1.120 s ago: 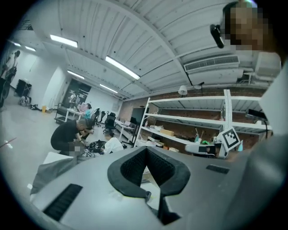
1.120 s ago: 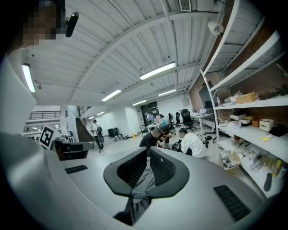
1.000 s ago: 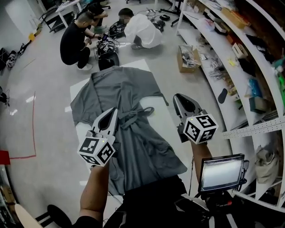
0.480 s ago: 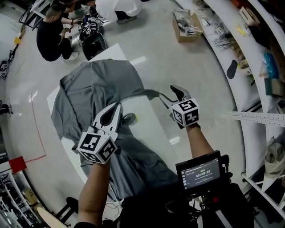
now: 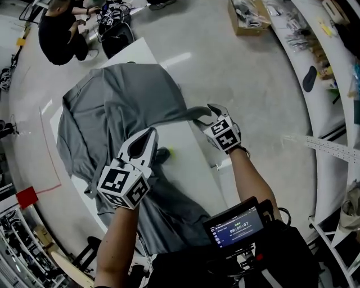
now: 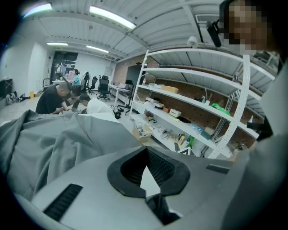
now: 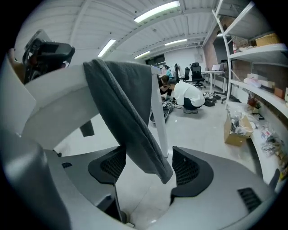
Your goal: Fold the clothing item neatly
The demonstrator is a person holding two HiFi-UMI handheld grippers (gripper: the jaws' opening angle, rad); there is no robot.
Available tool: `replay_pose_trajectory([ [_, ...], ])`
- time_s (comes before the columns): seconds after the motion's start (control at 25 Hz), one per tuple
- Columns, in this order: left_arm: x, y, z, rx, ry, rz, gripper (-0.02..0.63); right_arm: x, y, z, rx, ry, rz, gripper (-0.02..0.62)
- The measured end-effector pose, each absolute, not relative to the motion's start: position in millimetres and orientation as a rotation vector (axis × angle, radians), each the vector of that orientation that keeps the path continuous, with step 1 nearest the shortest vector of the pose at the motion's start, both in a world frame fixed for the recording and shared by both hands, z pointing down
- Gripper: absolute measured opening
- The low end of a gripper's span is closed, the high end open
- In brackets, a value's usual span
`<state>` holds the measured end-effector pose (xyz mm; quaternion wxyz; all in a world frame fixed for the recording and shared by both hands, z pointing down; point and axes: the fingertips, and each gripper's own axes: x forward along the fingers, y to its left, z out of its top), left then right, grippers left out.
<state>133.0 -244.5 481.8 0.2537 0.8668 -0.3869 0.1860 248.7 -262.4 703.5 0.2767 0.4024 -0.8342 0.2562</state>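
A grey robe-like garment [image 5: 118, 107] lies spread on a white table [image 5: 194, 154]. One sleeve [image 5: 183, 115] stretches to the right. In the right gripper view the sleeve's end [image 7: 135, 121] hangs over the table's edge. My right gripper [image 5: 206, 114] is at that sleeve end. Its jaws are opening wide, and the sleeve end hangs loose between the pads [image 7: 186, 168] without being pressed. My left gripper [image 5: 148, 135] hovers over the garment's middle. It is shut [image 6: 146, 155] with nothing in it.
A person [image 5: 56, 34] crouches on the floor beyond the table's far end. Shelves [image 5: 332, 50] run along the right wall, with a cardboard box [image 5: 247, 11] on the floor beside them. A small monitor [image 5: 236, 228] sits at my chest. Red tape [image 5: 28, 197] marks the floor at left.
My right gripper has moved left and forward to the sleeve end, and its jaws have gone from shut to wide apart. The left gripper has stayed shut over the garment.
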Motion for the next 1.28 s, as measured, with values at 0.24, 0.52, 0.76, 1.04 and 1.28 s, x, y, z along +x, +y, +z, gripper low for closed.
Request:
replay_pose_trajectory([
  [0.24,126.2,-239.4,489.5,2.343,-1.049,0.531,-0.011,244.5,-263.2,738.1,1.120,-2.152,0.775,0.260],
  [0.52,119.5,-233.7,482.1,2.356,-1.059,0.540,-0.011,258.5,-278.3,733.7,1.254,-2.144,0.765,0.017],
  [0.76,107.9,-233.6,468.8,2.325,-1.114,0.490,-0.011,301.9,-292.5,667.4,1.500,-2.142,0.818,0.015],
  [1.04,68.4,-219.0,418.0,2.370,-1.185,0.419,-0.011,324.2,-315.8,541.4,1.677,-2.090,0.541,0.015],
  [1.28,9.4,-194.4,392.1,2.373,-1.257,0.331,-0.011,258.5,-324.8,448.5,1.619,-2.153,0.247,0.015],
])
